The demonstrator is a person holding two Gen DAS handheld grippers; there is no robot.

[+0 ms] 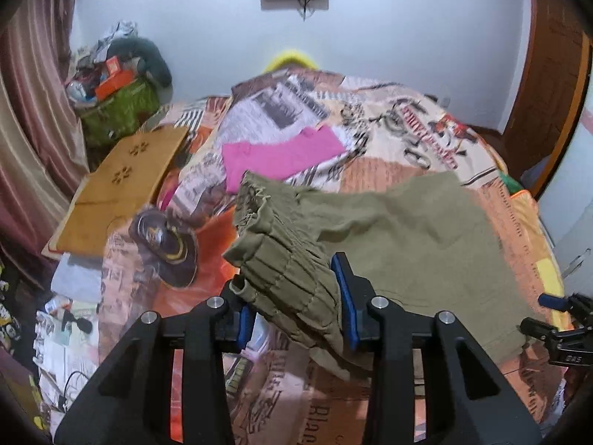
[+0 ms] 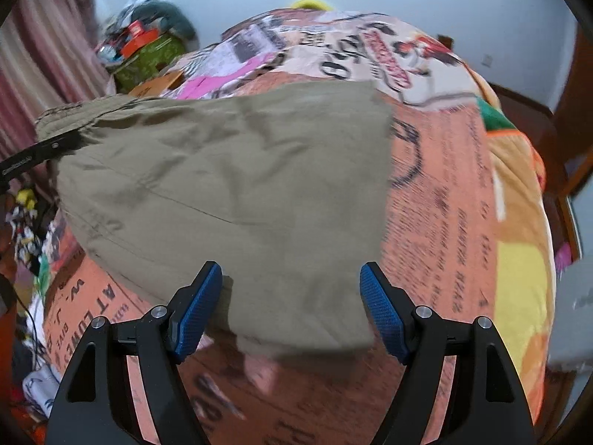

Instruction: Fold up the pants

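Pale blue walls close in a bedroom whose bed (image 1: 426,137) carries a printed orange quilt. From the left wrist view, the left tool (image 1: 296,302) is clenched on the gathered elastic waistband of the olive pants (image 1: 407,230), both blue pads pressing the bunched fabric, which is lifted off the quilt while the rest of the garment lies spread to the right. A pink garment (image 1: 274,155) lies flat beyond the pants, a dark cap (image 1: 166,248) sits to their left, and a wooden board (image 1: 126,185) rests at the bed's left edge, near a green bag (image 1: 118,111) heaped with clutter. At the far right edge the right tool (image 1: 556,315) shows partly.

From the right wrist view, the right tool (image 2: 291,307) stands released, pads wide apart over the near hem of the pants (image 2: 229,185), not pressing the cloth. The left tool (image 2: 40,154) grips the waistband at far left.
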